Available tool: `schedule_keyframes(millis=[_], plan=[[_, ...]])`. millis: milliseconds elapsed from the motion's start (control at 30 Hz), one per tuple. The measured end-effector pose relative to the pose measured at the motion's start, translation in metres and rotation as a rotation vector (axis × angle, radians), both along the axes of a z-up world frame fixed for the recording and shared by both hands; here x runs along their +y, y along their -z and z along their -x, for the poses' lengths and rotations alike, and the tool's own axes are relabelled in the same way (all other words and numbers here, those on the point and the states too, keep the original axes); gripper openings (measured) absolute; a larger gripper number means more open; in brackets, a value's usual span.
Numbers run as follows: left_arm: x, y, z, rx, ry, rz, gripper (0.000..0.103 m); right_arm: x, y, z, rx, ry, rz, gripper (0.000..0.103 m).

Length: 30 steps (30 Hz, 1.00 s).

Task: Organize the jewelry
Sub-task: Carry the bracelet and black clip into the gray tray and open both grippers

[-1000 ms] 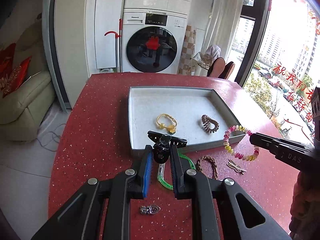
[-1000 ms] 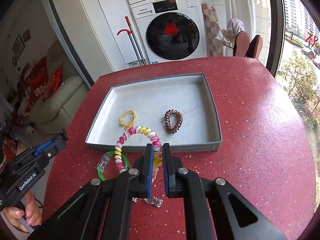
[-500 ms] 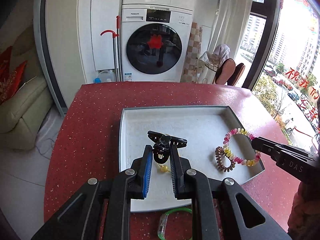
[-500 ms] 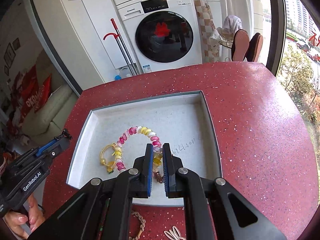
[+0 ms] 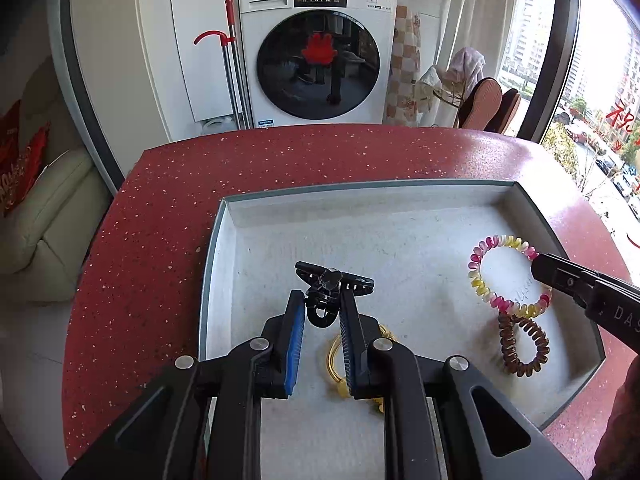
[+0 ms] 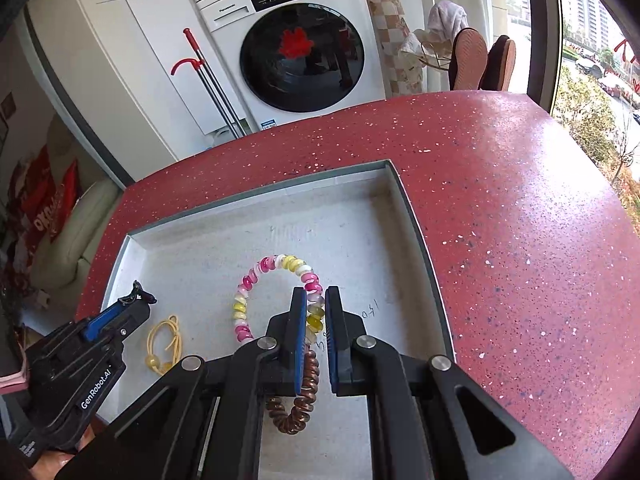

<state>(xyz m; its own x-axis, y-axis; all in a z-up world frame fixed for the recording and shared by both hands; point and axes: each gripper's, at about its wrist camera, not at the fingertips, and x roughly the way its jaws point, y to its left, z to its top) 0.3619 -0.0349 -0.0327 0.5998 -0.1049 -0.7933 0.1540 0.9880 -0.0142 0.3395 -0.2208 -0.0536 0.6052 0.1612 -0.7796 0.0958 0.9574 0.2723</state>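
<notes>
A grey tray (image 5: 224, 216) (image 6: 416, 216) lies on the red table. My left gripper (image 5: 322, 300) is shut on a black hair clip (image 5: 334, 280), held over the tray's left part; the same gripper (image 6: 132, 304) shows at the left of the right wrist view. My right gripper (image 6: 316, 300) is shut on a pink-and-yellow spiral bracelet (image 6: 256, 284) (image 5: 486, 280), hanging over the tray's right part. A brown spiral hair tie (image 5: 524, 344) (image 6: 300, 408) and a yellow elastic tie (image 6: 164, 344) (image 5: 334, 360) lie on the tray floor beneath the grippers.
The red speckled table (image 5: 152, 240) (image 6: 520, 220) ends in a rounded far edge. Beyond it stand a white washing machine (image 5: 316, 56), a red-handled mop (image 5: 232, 60) and a chair (image 5: 484, 104). A beige sofa (image 5: 40, 216) is at the left.
Both grippers have moved forward from the tray's near edge to over its floor and come lower, each carrying its item. The loose items in front of the tray have dropped out of view.
</notes>
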Motion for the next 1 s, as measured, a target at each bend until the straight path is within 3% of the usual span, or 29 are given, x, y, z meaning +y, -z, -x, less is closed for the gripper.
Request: schedule_keyframes(millis=[267, 433, 533, 800, 833, 867, 933, 1000], plan=[[-0.003, 0.020, -0.009, 0.051, -0.007, -0.050, 0.036, -0.001, 0.016, -0.005, 0.034, 0.005, -0.012, 0.011], [-0.010, 0.020, -0.005, 0.027, 0.007, -0.098, 0.036, -0.003, 0.019, -0.005, 0.047, 0.003, -0.024, 0.012], [-0.009, 0.020, -0.006, 0.038, 0.007, -0.076, 0.036, -0.003, 0.016, -0.001, 0.035, -0.007, -0.033, 0.038], [-0.005, 0.011, -0.001, 0.014, 0.005, -0.057, 0.038, 0.000, -0.002, 0.015, -0.017, -0.030, -0.062, 0.044], [-0.004, 0.009, 0.000, 0.011, 0.003, -0.052, 0.065, 0.001, -0.004, 0.017, -0.021, -0.030, -0.064, 0.045], [-0.003, 0.007, 0.002, 0.000, -0.005, -0.047, 0.102, 0.001, -0.006, 0.020, -0.025, -0.030, -0.065, 0.045], [0.000, -0.002, 0.010, -0.052, -0.017, -0.028, 0.103, 0.001, -0.009, 0.025, -0.030, -0.028, -0.068, 0.045], [0.000, -0.008, 0.013, -0.052, -0.004, -0.022, 0.103, 0.000, -0.011, 0.030, -0.030, -0.025, -0.071, 0.045]])
